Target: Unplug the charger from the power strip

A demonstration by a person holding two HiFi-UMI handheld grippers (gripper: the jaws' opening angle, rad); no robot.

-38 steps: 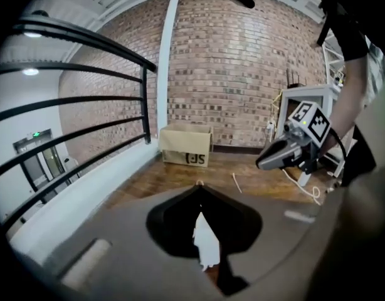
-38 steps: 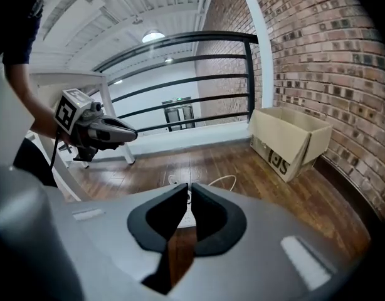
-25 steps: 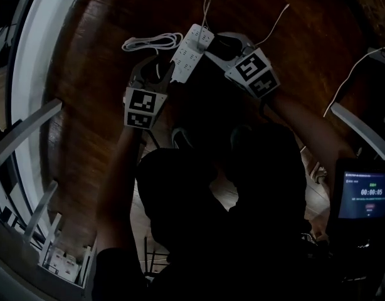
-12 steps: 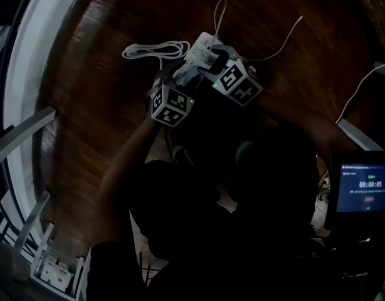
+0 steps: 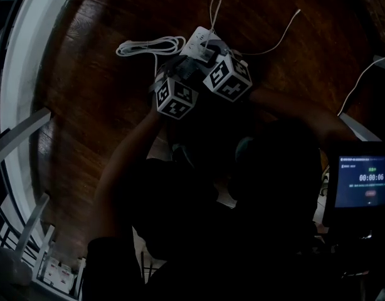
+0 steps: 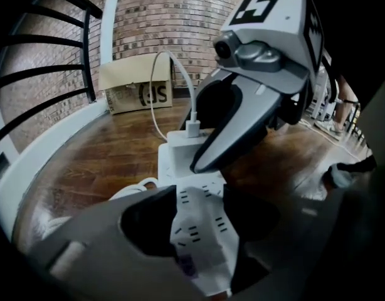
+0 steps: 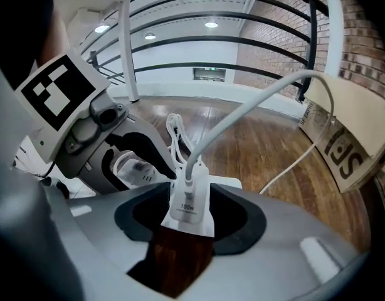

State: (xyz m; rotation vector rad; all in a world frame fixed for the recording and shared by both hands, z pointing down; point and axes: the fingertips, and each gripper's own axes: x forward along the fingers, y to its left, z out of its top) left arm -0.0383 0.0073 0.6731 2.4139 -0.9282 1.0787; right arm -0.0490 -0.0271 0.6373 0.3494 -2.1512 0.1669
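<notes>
1. My left gripper [image 6: 199, 198] is released: its jaws have just been opening, and the white power strip [image 6: 199, 240] lies loose between them, low in the left gripper view.
2. My right gripper [image 7: 194, 196] has just been closing and is clenched on the white charger [image 7: 189, 200], centre of its view.
3. The charger sits plugged into the strip on the wooden floor [image 5: 98, 74], upper centre of the head view.

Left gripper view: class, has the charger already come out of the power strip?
No, the white charger sits upright on the power strip with its cable plugged in on top.
</notes>
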